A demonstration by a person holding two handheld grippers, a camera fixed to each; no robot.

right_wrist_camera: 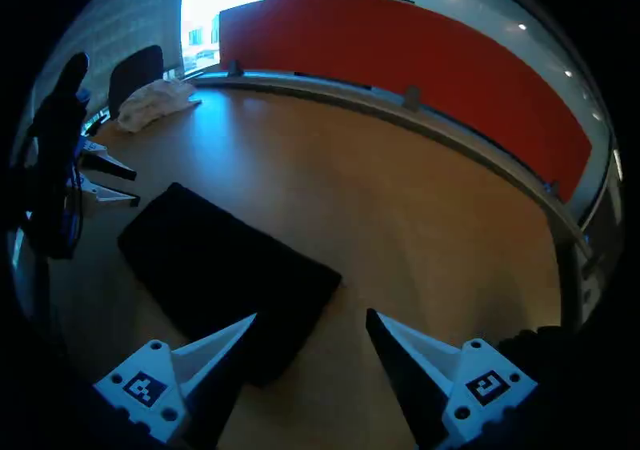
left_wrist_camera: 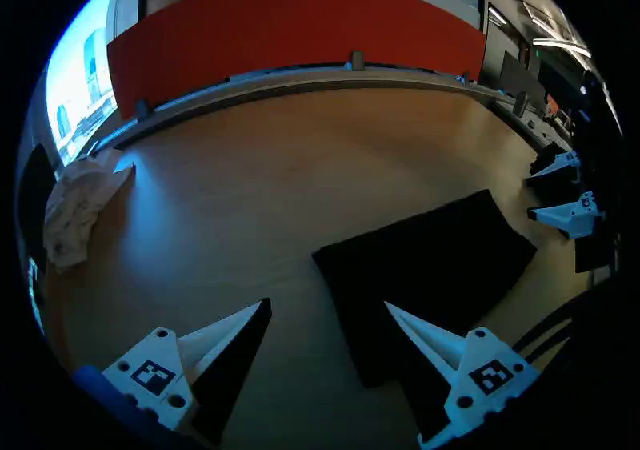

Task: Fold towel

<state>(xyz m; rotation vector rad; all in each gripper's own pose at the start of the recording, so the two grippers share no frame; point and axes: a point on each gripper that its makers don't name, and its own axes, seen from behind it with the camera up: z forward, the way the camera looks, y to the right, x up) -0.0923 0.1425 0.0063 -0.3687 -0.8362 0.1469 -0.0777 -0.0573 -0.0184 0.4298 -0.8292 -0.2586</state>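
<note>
on the wooden table, a black towel lies as a neat, compact rectangle, with both tongs clear of it.

the towel looks folded at least once: its near edge in the right gripper view reads thick and rounded, and no loose corner sticks out. the left gripper hangs just over the towel's near corner with its fingers spread and nothing between them. the right gripper is also spread and empty, its left finger above the towel's edge. my guess is the folding is mostly or fully done, with at most one more halving or a tidy-up left. a crumpled white cloth sits well apart at the far corner, near the red partition.
</note>
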